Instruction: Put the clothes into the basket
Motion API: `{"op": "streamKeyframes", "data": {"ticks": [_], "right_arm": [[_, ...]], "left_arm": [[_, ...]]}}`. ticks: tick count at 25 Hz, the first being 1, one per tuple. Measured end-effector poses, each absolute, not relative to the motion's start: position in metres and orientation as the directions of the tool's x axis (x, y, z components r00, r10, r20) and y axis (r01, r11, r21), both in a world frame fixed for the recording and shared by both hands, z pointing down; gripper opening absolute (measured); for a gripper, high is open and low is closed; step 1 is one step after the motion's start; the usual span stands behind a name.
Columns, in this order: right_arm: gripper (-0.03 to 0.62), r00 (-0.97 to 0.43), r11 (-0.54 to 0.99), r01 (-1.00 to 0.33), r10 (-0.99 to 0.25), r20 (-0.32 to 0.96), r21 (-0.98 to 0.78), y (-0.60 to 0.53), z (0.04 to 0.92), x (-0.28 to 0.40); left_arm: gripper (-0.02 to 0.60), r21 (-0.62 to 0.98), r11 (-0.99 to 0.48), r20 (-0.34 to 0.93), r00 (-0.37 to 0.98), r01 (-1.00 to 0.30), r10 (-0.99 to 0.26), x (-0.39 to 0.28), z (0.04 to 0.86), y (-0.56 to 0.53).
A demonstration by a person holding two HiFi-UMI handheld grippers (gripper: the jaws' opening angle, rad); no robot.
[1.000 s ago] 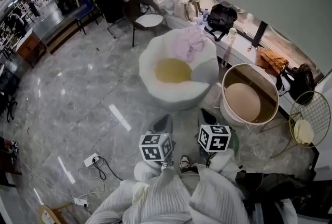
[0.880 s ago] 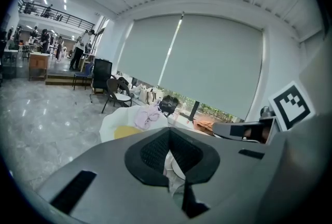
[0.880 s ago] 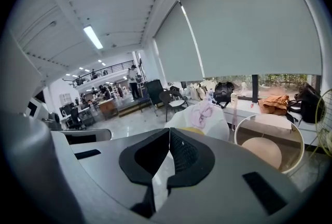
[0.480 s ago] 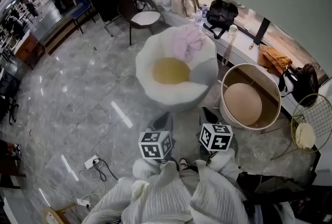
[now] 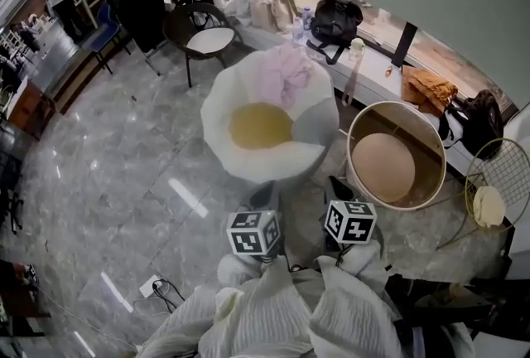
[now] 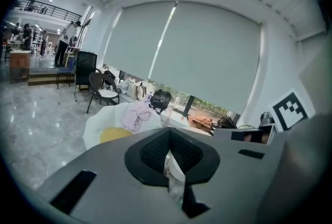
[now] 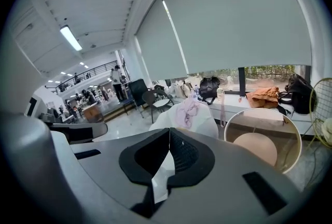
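The left gripper [image 6: 168,158] and right gripper [image 7: 167,153] are each clamping a crumpled fold of white cloth [image 6: 175,170]; the round tan basket [image 5: 431,151] is standing ahead.

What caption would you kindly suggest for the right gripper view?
Right gripper shut on white cloth, facing round basket and armchair.

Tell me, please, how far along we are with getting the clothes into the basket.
Nothing looks done: the basket shows a bare bottom. In hand: the left hand-held gripper and right hand-held gripper are each shut on white cloth. Left: dropping that in, then the pink garment on the white chair.
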State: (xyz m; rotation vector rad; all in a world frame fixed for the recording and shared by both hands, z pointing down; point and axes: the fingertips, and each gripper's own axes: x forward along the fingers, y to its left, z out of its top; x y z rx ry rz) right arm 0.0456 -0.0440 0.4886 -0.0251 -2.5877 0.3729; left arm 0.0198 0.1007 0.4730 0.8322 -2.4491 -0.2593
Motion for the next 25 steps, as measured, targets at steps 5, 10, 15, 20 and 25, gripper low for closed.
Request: {"op": "streamKeyframes", "data": {"ticks": [5, 10, 15, 20, 25], "right_arm": [[0.023, -0.872, 0.969, -0.081, 0.045, 0.487, -0.235, -0.05, 0.482, -0.012], [0.023, -0.881, 0.968, -0.099, 0.023, 0.473, -0.231, -0.051, 0.468, -0.081], [0.023, -0.876, 0.962, -0.131, 0.0, 0.482, -0.239, -0.048, 0.472, -0.135], [0.023, -0.867, 0.951, -0.186, -0.04, 0.497, -0.248, -0.058, 0.479, -0.186], [0.023, -0.861, 0.939, -0.217, -0.056, 0.505, -0.266, -0.056, 0.482, -0.224]], "left_arm": [[0.006, 0.348, 0.767, 0.409, -0.649, -0.539, -0.642, -0.048, 0.473, 0.092], [0.006, 0.351, 0.745, 0.392, -0.634, -0.566, -0.667, -0.126, 0.461, 0.088], [0.006, 0.35, 0.729, 0.402, -0.608, -0.588, -0.684, -0.193, 0.465, 0.087], [0.006, 0.346, 0.699, 0.414, -0.567, -0.626, -0.712, -0.25, 0.47, 0.077], [0.006, 0.349, 0.678, 0.422, -0.538, -0.647, -0.73, -0.299, 0.476, 0.072]]}}
